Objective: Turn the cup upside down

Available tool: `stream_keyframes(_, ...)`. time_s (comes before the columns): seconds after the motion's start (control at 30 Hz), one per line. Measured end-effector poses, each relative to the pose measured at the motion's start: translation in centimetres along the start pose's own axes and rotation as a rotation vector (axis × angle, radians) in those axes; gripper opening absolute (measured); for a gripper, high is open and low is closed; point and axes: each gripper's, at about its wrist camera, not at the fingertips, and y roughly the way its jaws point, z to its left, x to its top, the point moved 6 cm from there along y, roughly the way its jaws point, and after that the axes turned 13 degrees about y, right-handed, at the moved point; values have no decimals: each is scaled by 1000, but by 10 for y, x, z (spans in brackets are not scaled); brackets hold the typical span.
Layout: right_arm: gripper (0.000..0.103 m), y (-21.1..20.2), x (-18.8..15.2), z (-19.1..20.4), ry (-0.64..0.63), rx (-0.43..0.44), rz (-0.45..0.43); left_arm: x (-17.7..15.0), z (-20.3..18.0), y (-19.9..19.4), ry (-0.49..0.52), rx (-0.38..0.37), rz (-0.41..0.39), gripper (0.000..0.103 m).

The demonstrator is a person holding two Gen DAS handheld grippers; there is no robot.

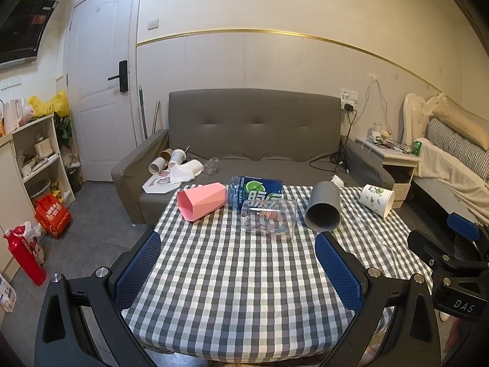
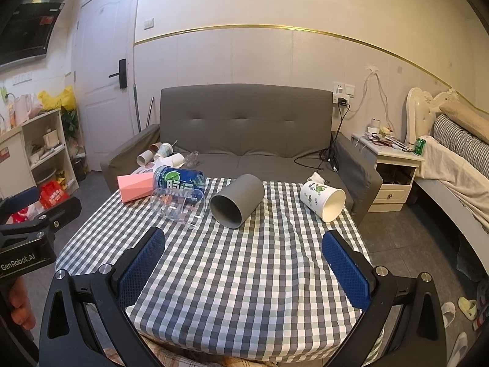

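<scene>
Five containers lie on their sides along the far part of the checkered surface (image 2: pixel 244 275). From left to right: a pink faceted cup (image 2: pixel 136 187), mouth toward the near left; a blue-labelled bottle (image 2: pixel 180 180), touching the pink cup; a clear glass cup (image 2: pixel 178 206), just in front of the bottle; a grey cup (image 2: pixel 237 200), mouth toward the camera; a white printed paper cup (image 2: pixel 322 198) near the right edge. The left tool (image 1: pixel 238 263) hovers above the near surface, fingers spread, gripping nothing. The right tool (image 2: pixel 244 260) is likewise spread and empty. A grey sofa (image 2: pixel 244 122) stands behind.
</scene>
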Motion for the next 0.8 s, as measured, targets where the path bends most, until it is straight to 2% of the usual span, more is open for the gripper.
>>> stream_keyframes(0.2,103,6,1,7,-39,5,16,3,9,10,-27,2,27,103)
stream_keyframes(0.3,103,14,10,18,-107,50,35,5,21,24,-52,4,72,103)
stream_keyframes(0.57,103,80,51,81,-411,252,229,5,63,68,-107,81,169,103)
stream_keyframes(0.8,103,163,74,134,-615,336,389,0,98,122,-119,173,302,103)
